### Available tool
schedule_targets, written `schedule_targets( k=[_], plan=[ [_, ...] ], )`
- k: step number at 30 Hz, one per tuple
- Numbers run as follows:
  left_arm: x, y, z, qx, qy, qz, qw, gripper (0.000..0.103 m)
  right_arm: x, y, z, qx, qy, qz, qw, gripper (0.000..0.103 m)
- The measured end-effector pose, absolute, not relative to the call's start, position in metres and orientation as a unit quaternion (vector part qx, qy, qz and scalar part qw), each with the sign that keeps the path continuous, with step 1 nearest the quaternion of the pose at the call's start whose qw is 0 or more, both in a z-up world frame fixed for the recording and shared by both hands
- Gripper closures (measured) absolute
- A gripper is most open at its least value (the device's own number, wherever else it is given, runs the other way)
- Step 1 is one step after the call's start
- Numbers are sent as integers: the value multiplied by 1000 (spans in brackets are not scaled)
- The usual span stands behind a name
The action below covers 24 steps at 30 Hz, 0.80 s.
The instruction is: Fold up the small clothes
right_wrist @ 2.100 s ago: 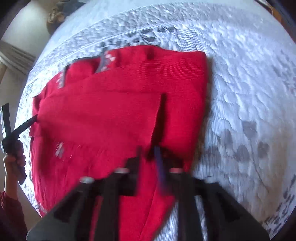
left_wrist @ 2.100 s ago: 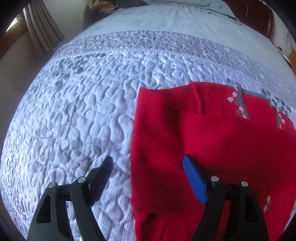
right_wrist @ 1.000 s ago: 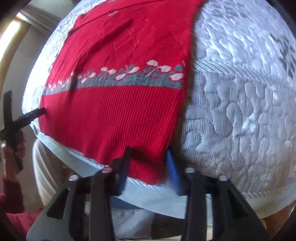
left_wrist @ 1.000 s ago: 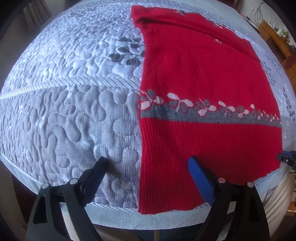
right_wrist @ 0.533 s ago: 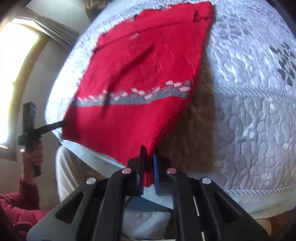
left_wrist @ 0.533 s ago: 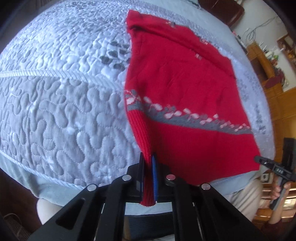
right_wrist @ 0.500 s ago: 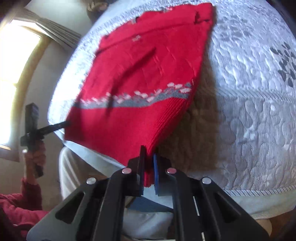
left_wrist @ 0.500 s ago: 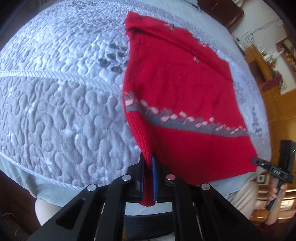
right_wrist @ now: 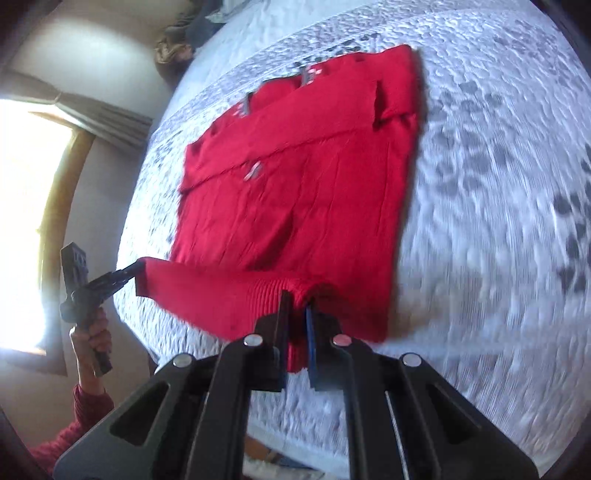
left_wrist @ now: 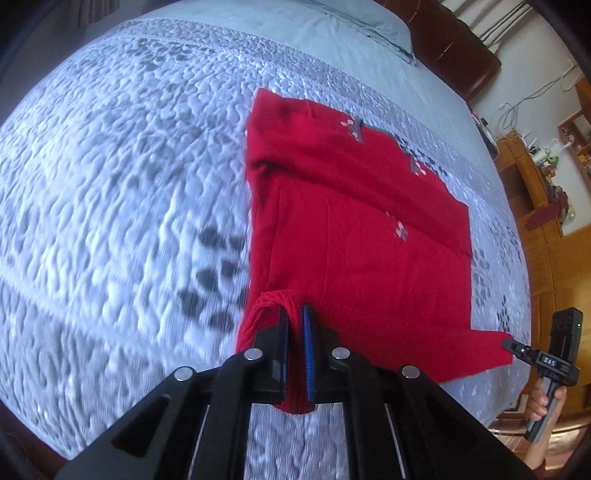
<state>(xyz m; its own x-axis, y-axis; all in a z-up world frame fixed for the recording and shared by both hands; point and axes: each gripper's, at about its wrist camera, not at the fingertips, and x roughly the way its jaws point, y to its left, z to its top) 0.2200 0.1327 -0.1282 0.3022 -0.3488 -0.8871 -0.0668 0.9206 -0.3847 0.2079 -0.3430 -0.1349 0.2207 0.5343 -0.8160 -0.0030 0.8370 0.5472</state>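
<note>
A red knit sweater [left_wrist: 362,236] lies on the grey quilted bed [left_wrist: 110,192], its sleeves folded in. My left gripper [left_wrist: 295,321] is shut on the sweater's hem at its left corner. My right gripper [right_wrist: 297,306] is shut on the hem at the right corner of the sweater [right_wrist: 295,192]. Both hold the ribbed hem lifted and carried over the sweater's body, so the lower part doubles back. The right gripper also shows in the left wrist view [left_wrist: 511,341], and the left gripper shows in the right wrist view [right_wrist: 136,267], each pinching red cloth.
The bed's near edge runs below both grippers. A pillow [left_wrist: 351,22] and dark headboard [left_wrist: 454,44] lie at the far end. Wooden furniture [left_wrist: 546,206] stands to the right. A window with curtains [right_wrist: 44,155] and a pile of clothes [right_wrist: 181,37] lie to the left.
Both grippers closed on the hem corners about half a second ago. Since then they have lifted the hem and carried it up the bed over the sweater; the patterned band is now hidden underneath.
</note>
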Motion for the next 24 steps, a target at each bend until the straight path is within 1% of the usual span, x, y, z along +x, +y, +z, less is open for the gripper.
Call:
schedule_targets(
  k=[4,5,6,7,8,9,10,11,15,18,21,24],
  plan=[
    [261,123,-155,-173,600,-78,777,96,251,-345,-159,231,620,154,734,97],
    [271,121,-162,-169,606,-74,774,94,259,-347,-166,236,624,146,730,96],
    [277,120,-168,-165,615,-69,768,88,268,-350,-173,244,631,134,725,91],
    [283,122,-173,-164,620,-62,765,81,274,-354,-176,244,632,124,725,88],
    [288,126,-174,-165,624,-52,762,58,279,-358,-178,239,631,111,730,87],
    [293,132,-174,-170,621,-44,764,47,282,-362,-178,238,630,105,732,84],
    [295,141,-170,-177,610,-36,771,46,282,-366,-179,240,628,102,733,77],
    [297,150,-166,-184,604,-34,775,46,283,-371,-178,243,626,100,734,74],
    [295,168,-153,-185,589,-46,785,46,277,-378,-166,215,609,118,755,73],
    [293,159,-144,-131,576,-69,804,45,277,-373,-160,199,599,146,762,73],
    [295,138,-142,-75,569,-101,813,45,284,-360,-161,176,597,158,766,63],
    [296,114,-145,-16,566,-125,815,45,290,-347,-165,151,602,160,768,61]
  ],
)
